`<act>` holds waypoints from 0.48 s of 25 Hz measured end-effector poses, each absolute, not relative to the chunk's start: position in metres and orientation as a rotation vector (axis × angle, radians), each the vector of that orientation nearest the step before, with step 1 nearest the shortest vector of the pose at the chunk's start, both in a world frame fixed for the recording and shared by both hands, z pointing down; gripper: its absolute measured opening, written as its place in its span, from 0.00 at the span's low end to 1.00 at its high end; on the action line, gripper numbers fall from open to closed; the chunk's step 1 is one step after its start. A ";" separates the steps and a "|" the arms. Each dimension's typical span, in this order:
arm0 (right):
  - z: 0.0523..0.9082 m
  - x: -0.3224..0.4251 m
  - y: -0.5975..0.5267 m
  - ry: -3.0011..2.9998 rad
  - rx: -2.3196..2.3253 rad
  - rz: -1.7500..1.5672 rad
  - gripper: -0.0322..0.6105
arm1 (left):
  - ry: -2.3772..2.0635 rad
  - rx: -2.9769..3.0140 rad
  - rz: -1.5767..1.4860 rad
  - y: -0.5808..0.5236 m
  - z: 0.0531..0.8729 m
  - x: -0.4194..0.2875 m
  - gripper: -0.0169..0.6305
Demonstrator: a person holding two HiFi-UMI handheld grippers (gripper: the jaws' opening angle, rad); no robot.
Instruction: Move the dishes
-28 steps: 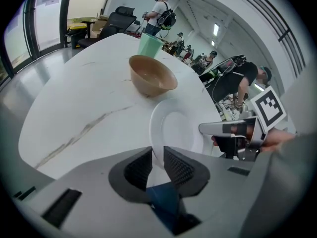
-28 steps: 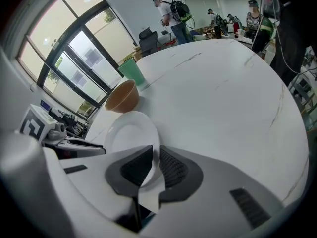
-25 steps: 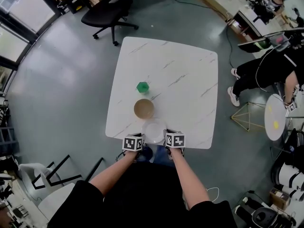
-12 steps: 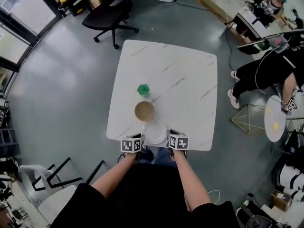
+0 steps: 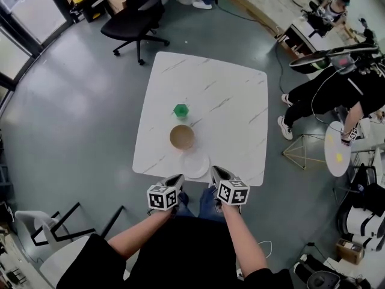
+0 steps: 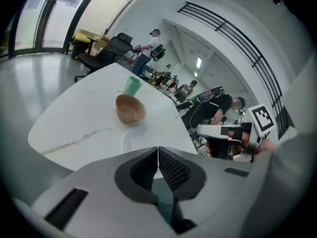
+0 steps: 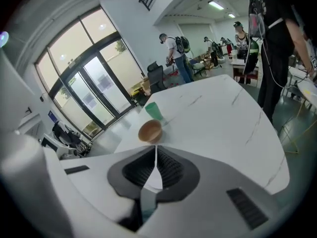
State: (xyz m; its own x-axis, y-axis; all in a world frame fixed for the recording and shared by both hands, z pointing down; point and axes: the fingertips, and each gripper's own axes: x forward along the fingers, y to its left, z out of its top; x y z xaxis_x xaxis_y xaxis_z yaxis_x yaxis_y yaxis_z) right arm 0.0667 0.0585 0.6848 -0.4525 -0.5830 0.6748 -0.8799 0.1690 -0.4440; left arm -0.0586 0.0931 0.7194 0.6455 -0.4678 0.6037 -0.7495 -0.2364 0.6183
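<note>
On the white marble table (image 5: 231, 110) stand a green cup (image 5: 180, 110), a brown bowl (image 5: 181, 136) and a white plate (image 5: 195, 164), in a row toward me. The plate lies at the near edge. My left gripper (image 5: 175, 182) and right gripper (image 5: 216, 174) hover just off that edge, on either side of the plate and apart from it. Both are shut with nothing between their jaws. The left gripper view shows the left gripper (image 6: 158, 155), the bowl (image 6: 131, 108), the cup (image 6: 132, 86) and the plate (image 6: 141, 139). The right gripper view shows the right gripper (image 7: 156, 155), the bowl (image 7: 150, 131) and the cup (image 7: 154, 110).
A black office chair (image 5: 135, 17) stands beyond the table's far left corner. To the right are a person in black (image 5: 337, 86), a gold wire stool (image 5: 304, 149) and a small round table (image 5: 335, 149). More chairs (image 5: 36, 227) sit at lower left.
Both grippers have drawn back toward me from beside the plate to just past the table's near edge. The plate, bowl and cup have stayed where they were.
</note>
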 end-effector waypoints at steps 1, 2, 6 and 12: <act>0.678 0.066 0.065 -2.127 1.396 1.151 0.09 | -0.975 1.929 0.351 0.095 0.709 -0.055 0.05; 0.671 0.066 0.073 -2.148 1.399 1.122 0.08 | -0.995 1.965 0.336 0.097 0.699 -0.053 0.05; 0.641 0.066 0.105 -2.233 1.414 0.971 0.08 | -1.115 2.093 0.281 0.109 0.651 -0.040 0.05; 0.588 0.080 0.146 -2.386 1.425 0.719 0.08 | -1.305 2.258 0.159 0.144 0.576 -0.006 0.05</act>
